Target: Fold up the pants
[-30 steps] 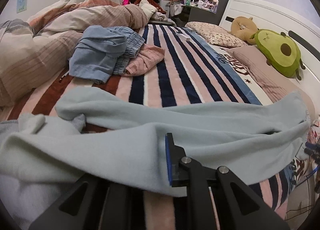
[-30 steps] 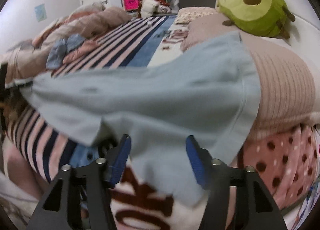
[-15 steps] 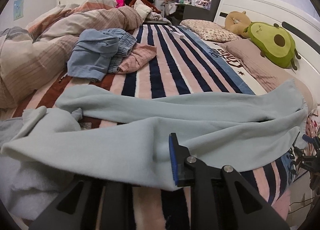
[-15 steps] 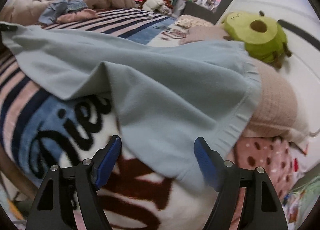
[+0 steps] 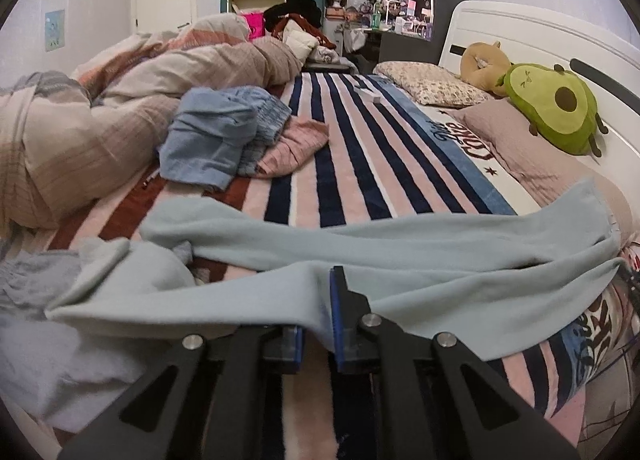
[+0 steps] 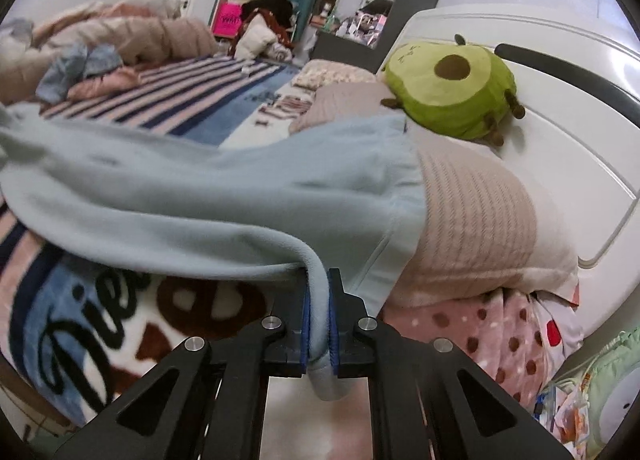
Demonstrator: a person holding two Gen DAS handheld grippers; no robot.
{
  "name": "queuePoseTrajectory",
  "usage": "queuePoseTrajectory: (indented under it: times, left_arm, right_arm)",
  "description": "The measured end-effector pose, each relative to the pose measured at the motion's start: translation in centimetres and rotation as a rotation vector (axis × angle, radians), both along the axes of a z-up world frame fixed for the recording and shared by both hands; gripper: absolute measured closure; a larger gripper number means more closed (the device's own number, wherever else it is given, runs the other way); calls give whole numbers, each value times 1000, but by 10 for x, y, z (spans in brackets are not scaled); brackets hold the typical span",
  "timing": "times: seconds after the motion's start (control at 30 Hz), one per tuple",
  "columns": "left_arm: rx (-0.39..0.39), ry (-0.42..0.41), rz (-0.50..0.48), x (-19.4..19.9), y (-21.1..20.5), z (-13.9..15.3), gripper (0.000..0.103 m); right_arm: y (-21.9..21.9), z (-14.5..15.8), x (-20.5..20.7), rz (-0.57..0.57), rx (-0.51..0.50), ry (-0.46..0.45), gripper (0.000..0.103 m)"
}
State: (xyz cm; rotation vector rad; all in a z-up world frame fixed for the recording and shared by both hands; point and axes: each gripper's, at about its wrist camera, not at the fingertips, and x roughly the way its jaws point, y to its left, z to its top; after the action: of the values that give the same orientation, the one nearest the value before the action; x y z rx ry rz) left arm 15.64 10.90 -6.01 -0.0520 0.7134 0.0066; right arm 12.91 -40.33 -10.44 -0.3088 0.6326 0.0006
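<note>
Here both the left gripper (image 5: 318, 320) and right gripper (image 6: 319, 324) clamp the pale-blue pants (image 6: 208, 196).

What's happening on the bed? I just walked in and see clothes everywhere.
A person with two handheld grippers is folding light blue pants spread across the striped blanket. The right gripper is clamped on a bunched edge near the pillow. The left gripper pinches the near edge.

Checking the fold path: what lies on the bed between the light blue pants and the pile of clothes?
Only bare striped blanket between the pants and the clothes pile, per the left wrist view.
</note>
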Motion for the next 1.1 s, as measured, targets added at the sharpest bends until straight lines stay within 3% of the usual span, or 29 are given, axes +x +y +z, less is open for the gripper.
queuePoseTrajectory:
  times: [0.27,0.43,0.67,0.83,1.03,1.1]
  left_arm:
    - [-1,-6,11,30,15,1,100]
    - [4,15,31,58,26,-6,100]
    - [1,77,44,107,37,-28,100]
    - [6,133,48,137,36,-50,99]
    - [5,155,49,157,37,-66,99]
    - [-7,144,69,158,39,-65,96]
  right_arm:
    - [-7,34,35,31,58,-9,101]
    - [-13,52,84,64,98,74,101]
    - [-5,60,142,74,44,146,101]
    - [2,50,181,68,-8,229,99]
    - [4,48,199,43,-48,207,97]
    - [5,47,204,17,-73,194,87]
